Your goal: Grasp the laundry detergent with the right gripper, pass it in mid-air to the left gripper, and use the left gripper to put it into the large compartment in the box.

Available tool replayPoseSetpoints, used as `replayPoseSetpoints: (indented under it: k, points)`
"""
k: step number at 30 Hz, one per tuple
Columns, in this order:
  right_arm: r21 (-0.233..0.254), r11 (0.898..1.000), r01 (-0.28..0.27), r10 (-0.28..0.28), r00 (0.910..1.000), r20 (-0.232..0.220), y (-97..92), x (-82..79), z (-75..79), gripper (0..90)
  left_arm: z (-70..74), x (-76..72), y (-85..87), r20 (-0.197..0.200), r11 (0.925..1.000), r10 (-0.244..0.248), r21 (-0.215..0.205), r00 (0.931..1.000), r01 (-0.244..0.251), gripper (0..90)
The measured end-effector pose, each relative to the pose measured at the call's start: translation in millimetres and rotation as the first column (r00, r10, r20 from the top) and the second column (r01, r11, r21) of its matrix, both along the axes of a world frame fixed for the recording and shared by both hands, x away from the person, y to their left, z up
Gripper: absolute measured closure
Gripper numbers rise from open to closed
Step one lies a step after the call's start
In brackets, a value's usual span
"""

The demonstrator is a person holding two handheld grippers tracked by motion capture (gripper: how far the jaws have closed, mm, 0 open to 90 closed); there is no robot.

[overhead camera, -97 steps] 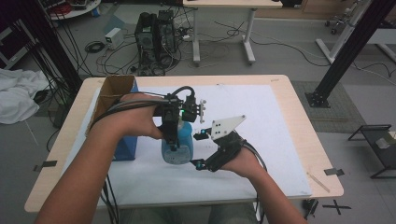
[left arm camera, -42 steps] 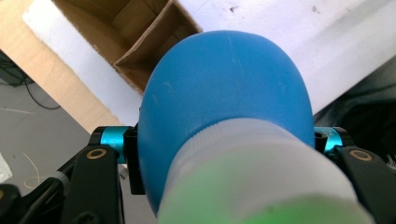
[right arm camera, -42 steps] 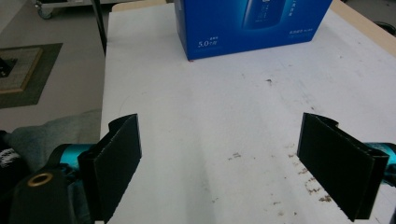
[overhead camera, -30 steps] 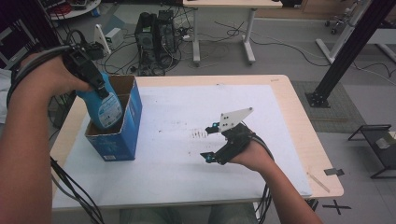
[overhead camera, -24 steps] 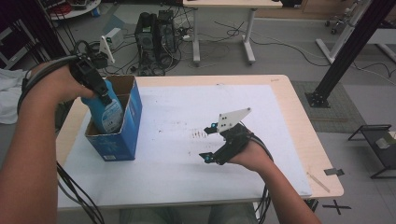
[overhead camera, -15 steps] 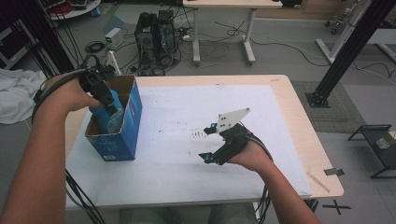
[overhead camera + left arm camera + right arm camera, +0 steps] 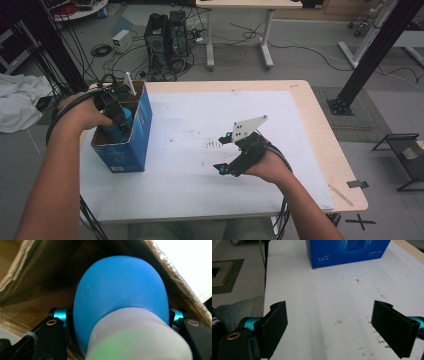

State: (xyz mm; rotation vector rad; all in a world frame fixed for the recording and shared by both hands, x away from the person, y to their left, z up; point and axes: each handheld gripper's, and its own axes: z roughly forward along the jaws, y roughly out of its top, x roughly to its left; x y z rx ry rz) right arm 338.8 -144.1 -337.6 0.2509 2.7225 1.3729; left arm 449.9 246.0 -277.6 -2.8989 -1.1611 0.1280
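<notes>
A blue bottle [image 7: 120,295] with a white cap stands partly inside the open blue cardboard box [image 7: 136,134] at the table's left. My left gripper [image 7: 117,116] is shut on the bottle, its jaws pressing both sides of the body [image 7: 121,131], and the box's brown inner walls [image 7: 37,267] surround it. My right gripper [image 7: 224,152] rests open over the white mat [image 7: 190,115] in the middle of the table, with nothing between its fingers [image 7: 274,322]. The box's printed side [image 7: 347,250] lies straight ahead of that gripper, well apart from it.
The wooden table edge [image 7: 345,165] frames the mat; a tape scrap [image 7: 357,184] and a thin stick [image 7: 341,195] lie at the right corner. Computer towers [image 7: 165,40] and cables sit on the floor behind. A black post [image 7: 370,55] stands at the right.
My left hand has brought the bottle from the table's middle over to the box and lowered it down inside. The right gripper has stayed where it was, open.
</notes>
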Motion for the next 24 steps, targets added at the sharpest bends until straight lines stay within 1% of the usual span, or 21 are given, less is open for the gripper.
replayPoseSetpoints:
  k: [1, 4, 5, 6, 9, 10, 11, 13, 14, 15, 16, 17, 19, 20, 21, 22, 23, 24]
  points:
    - [-0.002, 1.000, 0.000, 0.000, 1.0000, -0.001, 0.4, 0.1, -0.2, 12.9, -1.8, -0.1, 0.1, -0.003, 1.0000, -0.002, -0.005, 1.0000, 0.002, 38.8]
    - [-0.004, 1.000, 0.000, 0.000, 1.0000, -0.003, 0.9, 0.2, -0.5, 12.9, -5.7, -0.3, 1.4, -0.003, 1.0000, -0.008, 0.002, 1.0000, 0.008, 38.8]
    - [-0.004, 1.000, -0.003, 0.003, 1.0000, -0.006, 1.3, 0.3, -0.8, 12.9, -6.1, -0.5, 1.5, 0.005, 0.9998, -0.016, 0.010, 0.9999, 0.016, 38.8]
    - [-0.004, 1.000, -0.003, 0.003, 1.0000, -0.004, 1.5, 0.4, -0.9, 12.9, -7.5, -0.6, 1.8, -0.008, 0.9997, -0.022, 0.004, 0.9997, 0.022, 38.8]
    - [-0.006, 1.000, -0.003, 0.003, 1.0000, -0.004, 2.4, 0.8, -1.2, 12.9, -10.4, -1.6, 1.9, -0.011, 0.9998, -0.021, -0.004, 0.9997, 0.021, 38.7]
    - [-0.005, 1.000, -0.003, 0.003, 1.0000, -0.003, 2.8, 1.1, -1.6, 12.9, -10.5, -1.4, 2.3, -0.002, 0.9996, -0.028, -0.006, 0.9996, 0.028, 38.7]
    - [-0.005, 1.000, -0.003, 0.003, 1.0000, -0.005, 3.3, 1.1, -1.9, 12.9, -10.2, -1.4, 2.4, 0.005, 0.9996, -0.029, 0.001, 0.9996, 0.029, 38.7]
    - [-0.008, 1.000, -0.003, 0.002, 1.0000, -0.006, 4.1, 1.0, -2.2, 12.9, -10.4, -1.0, 3.0, -0.005, 0.9995, -0.031, -0.007, 0.9995, 0.031, 38.6]
    - [-0.008, 1.000, -0.006, 0.006, 1.0000, -0.003, 4.6, 1.3, -2.4, 12.9, -10.8, -1.5, 3.1, -0.005, 0.9996, -0.022, -0.015, 0.9997, 0.022, 38.4]
    - [-0.007, 1.000, -0.008, 0.007, 1.0000, -0.002, 4.8, 1.2, -2.4, 13.0, -10.4, -1.4, 3.2, 0.005, 0.9996, -0.028, -0.008, 0.9996, 0.028, 38.4]
    - [-0.008, 1.000, -0.005, 0.005, 1.0000, -0.004, 4.7, 0.9, -2.1, 12.9, -10.8, -1.6, 3.4, -0.004, 0.9997, -0.022, -0.014, 0.9998, 0.022, 38.2]
    - [-0.006, 1.000, -0.005, 0.005, 1.0000, -0.004, 4.6, 0.7, -2.0, 13.0, -10.7, -1.3, 3.6, 0.004, 0.9996, -0.026, -0.010, 0.9996, 0.026, 37.6]
    - [-0.005, 1.000, -0.005, 0.005, 1.0000, -0.004, 4.3, 0.6, -1.6, 13.0, -10.1, -2.0, 3.5, 0.016, 0.9998, -0.020, -0.009, 0.9997, 0.020, 33.0]
    - [-0.003, 1.000, -0.002, 0.002, 1.0000, -0.003, 4.3, 0.3, -1.6, 13.0, -9.5, -2.1, 3.8, 0.011, 0.9997, -0.020, -0.013, 0.9997, 0.021, 33.0]
    - [-0.002, 1.000, -0.001, 0.001, 1.0000, -0.002, 4.2, 0.0, -1.3, 12.9, -9.2, -3.0, 3.3, 0.005, 0.9998, -0.008, -0.017, 1.0000, 0.008, 33.0]
    - [-0.002, 1.000, -0.001, 0.001, 1.0000, -0.001, 4.2, -0.2, -1.2, 13.0, -9.2, -3.2, 3.2, 0.002, 0.9998, -0.013, -0.017, 0.9999, 0.013, 33.0]
    - [-0.001, 1.000, -0.006, 0.006, 1.0000, 0.001, 4.1, -0.4, -1.1, 13.0, -8.9, -3.2, 3.1, 0.008, 0.9997, -0.024, -0.010, 0.9997, 0.024, 33.0]
    - [0.000, 1.000, -0.003, 0.003, 1.0000, 0.001, 4.1, -1.0, -1.0, 13.0, -8.6, -3.6, 2.9, 0.013, 0.9997, -0.022, -0.004, 0.9997, 0.022, 33.0]
